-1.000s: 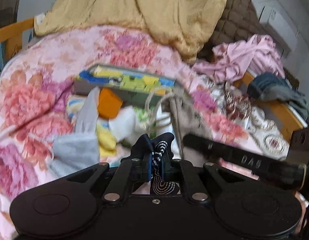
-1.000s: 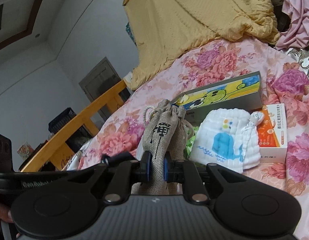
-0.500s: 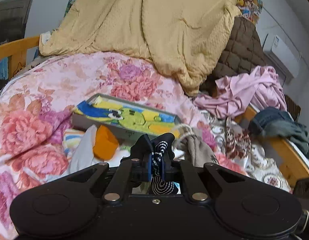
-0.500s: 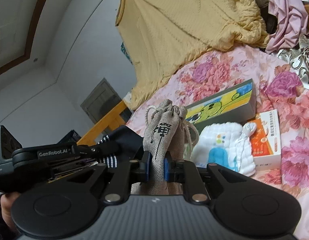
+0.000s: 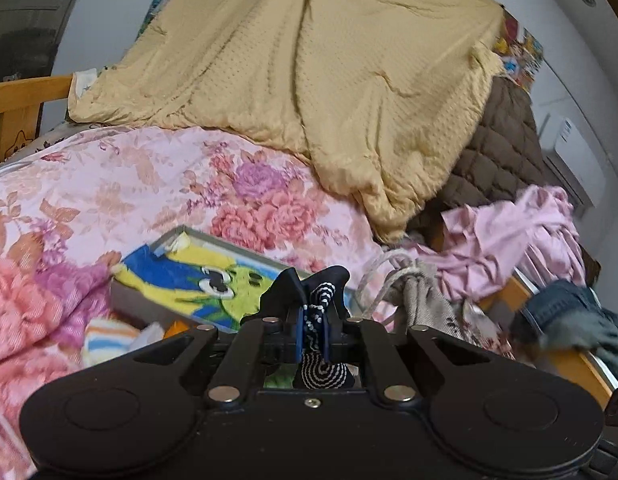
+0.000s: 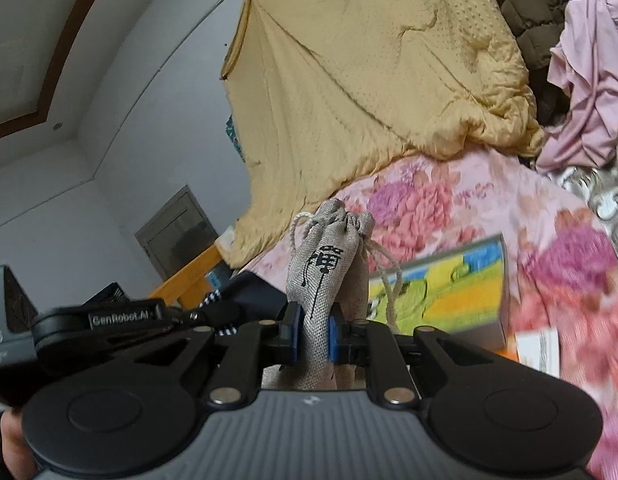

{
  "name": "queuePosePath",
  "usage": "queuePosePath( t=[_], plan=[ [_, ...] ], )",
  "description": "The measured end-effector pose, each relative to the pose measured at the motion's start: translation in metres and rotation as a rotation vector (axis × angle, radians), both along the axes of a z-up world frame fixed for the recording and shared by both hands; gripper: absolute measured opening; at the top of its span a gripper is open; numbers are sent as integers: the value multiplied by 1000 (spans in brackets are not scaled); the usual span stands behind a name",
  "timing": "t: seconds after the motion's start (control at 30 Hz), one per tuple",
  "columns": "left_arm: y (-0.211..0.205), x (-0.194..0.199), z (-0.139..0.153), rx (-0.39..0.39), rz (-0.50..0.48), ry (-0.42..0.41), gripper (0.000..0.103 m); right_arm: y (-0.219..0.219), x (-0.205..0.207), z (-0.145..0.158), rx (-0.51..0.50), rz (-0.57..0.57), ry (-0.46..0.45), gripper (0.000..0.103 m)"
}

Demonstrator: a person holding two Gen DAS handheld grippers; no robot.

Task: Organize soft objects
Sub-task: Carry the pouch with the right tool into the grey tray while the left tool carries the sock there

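Both of your grippers are loaded: the left gripper (image 5: 312, 334) has its fingers clamped on a dark sock (image 5: 315, 312) with a white pattern, and the right gripper (image 6: 314, 334) has its fingers pinched on the body of a grey linen drawstring pouch (image 6: 329, 264), which stands upright above them. Each looks light and limp, so expect both to flop and swing; nothing here seems fragile. You hold the sock mid-length, with its loose ends spilling both ways. The pouch's cord (image 6: 383, 262) dangles free and could snag. Below lie the flowered quilt (image 5: 129, 184), a picture box (image 5: 197, 280) and a yellow blanket (image 5: 309, 72)
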State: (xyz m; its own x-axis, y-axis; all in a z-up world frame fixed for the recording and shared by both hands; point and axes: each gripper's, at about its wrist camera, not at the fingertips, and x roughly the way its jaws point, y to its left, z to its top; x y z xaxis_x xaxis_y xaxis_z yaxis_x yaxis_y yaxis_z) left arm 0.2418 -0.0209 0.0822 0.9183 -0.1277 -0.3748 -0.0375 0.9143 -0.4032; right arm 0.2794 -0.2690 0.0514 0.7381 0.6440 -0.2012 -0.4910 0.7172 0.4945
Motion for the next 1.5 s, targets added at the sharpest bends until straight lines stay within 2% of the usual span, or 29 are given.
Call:
queuePosePath(
  t=[0.3, 0.47, 0.7, 0.93, 1.03, 1.13, 1.23, 1.3, 1.43, 1.5],
  plan=[
    [10, 65, -8, -3, 30, -24, 9, 12, 79, -11, -3, -64, 21, 15],
    [5, 100, -18, 22, 4, -6, 9, 9, 108, -20, -28, -85, 39, 16],
    [-7, 134, -46, 4, -18, 41, 9, 0, 133, -36, -67, -121, 119, 16],
    [-15, 149, -72, -38, -20, 134, 9, 5, 144, -52, -137, -113, 204, 17],
    [-13, 151, -80, -70, 10, 178, 10, 8, 143, -56, -156, -102, 214, 21],
    [-11, 150, -85, -69, 27, 216, 10, 9, 141, -55, -160, -93, 212, 23],
    [-10, 149, -89, -52, 40, 246, 14, 10, 141, -54, -164, -88, 210, 26],
    [-7, 148, -91, -56, 53, 262, 19, 10, 141, -54, -163, -86, 211, 27],
    [-2, 147, -92, -68, 68, 276, 22, 10, 141, -55, -160, -79, 209, 32],
    [-2, 145, -92, -58, 68, 278, 28, 10, 140, -56, -159, -70, 206, 36]
  ],
)
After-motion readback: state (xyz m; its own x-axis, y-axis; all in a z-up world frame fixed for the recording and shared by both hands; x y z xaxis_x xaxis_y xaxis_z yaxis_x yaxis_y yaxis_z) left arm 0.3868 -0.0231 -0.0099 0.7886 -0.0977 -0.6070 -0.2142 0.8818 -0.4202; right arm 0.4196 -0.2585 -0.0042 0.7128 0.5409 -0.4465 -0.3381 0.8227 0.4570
